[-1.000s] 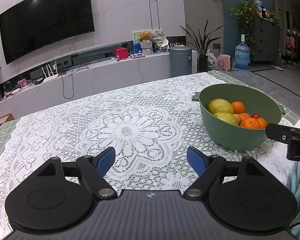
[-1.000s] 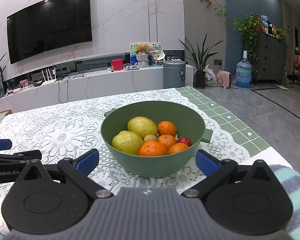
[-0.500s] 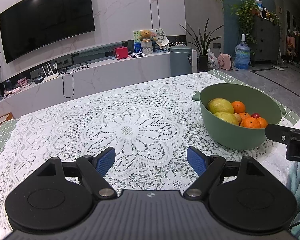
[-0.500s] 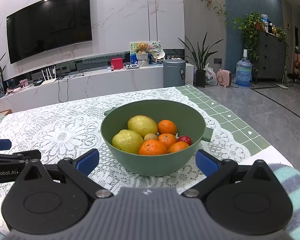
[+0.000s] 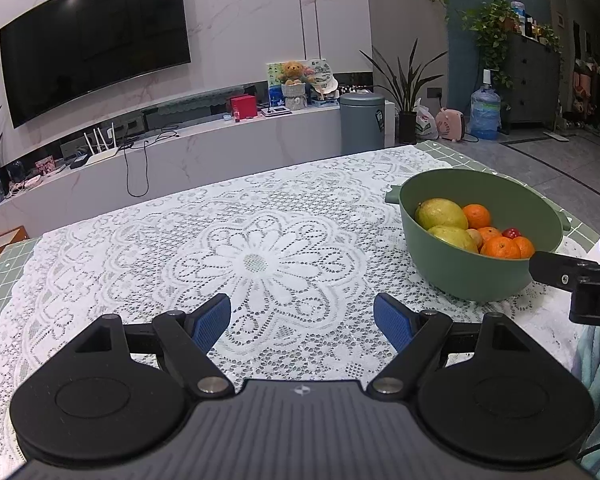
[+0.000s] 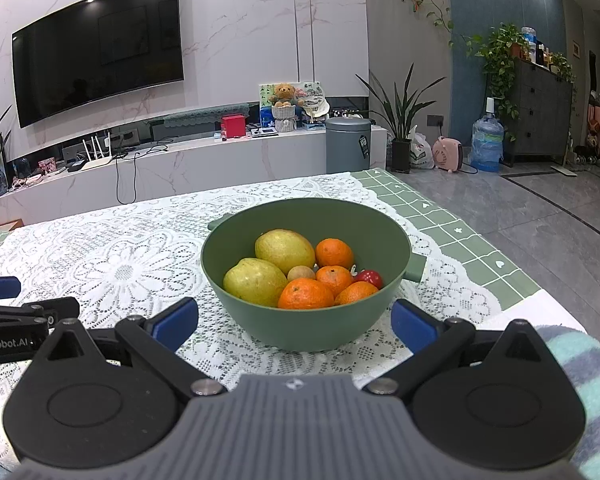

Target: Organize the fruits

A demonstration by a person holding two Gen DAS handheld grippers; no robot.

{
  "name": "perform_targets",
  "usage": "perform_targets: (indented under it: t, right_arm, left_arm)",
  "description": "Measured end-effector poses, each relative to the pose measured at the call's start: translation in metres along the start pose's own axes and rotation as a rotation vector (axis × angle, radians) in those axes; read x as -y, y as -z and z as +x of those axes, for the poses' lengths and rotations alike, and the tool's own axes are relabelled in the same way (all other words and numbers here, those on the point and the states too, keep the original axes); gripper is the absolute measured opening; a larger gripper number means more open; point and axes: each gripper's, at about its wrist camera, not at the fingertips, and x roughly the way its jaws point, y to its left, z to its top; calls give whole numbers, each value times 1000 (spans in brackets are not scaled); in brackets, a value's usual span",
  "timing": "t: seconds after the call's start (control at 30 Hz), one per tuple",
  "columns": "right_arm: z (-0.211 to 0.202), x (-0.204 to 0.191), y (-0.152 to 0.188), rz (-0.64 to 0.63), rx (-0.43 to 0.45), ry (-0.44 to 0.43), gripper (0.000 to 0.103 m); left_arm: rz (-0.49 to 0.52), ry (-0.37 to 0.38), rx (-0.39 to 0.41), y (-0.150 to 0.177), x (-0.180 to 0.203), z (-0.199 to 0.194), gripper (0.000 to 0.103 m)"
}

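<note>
A green bowl (image 6: pixel 300 328) stands on the lace tablecloth (image 6: pixel 120 264), straight ahead of my right gripper (image 6: pixel 294 322). It holds two yellow-green mangoes (image 6: pixel 284 250), several oranges (image 6: pixel 305 294), a small brown fruit (image 6: pixel 301 273) and a small red fruit (image 6: pixel 369 278). My right gripper is open, its blue pads either side of the bowl's near wall, empty. My left gripper (image 5: pixel 302 322) is open over bare lace (image 5: pixel 256 260), with the bowl (image 5: pixel 460 276) to its right and the right gripper's finger (image 5: pixel 560 276) at the far right edge.
The table's right edge (image 6: pixel 500 264) shows green checked cloth beyond the lace. A striped blue towel (image 6: pixel 588 364) lies at the near right corner. Behind the table are a marble TV console (image 6: pixel 180 172), a grey bin (image 6: pixel 348 144) and open floor.
</note>
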Motion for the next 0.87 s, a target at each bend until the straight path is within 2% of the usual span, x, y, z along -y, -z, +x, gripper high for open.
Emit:
perform_targets:
  t: [0.87]
  right_arm:
    - [3, -2, 4, 3, -5, -1, 99]
  left_arm:
    - [13, 27, 23, -3, 2, -8, 95]
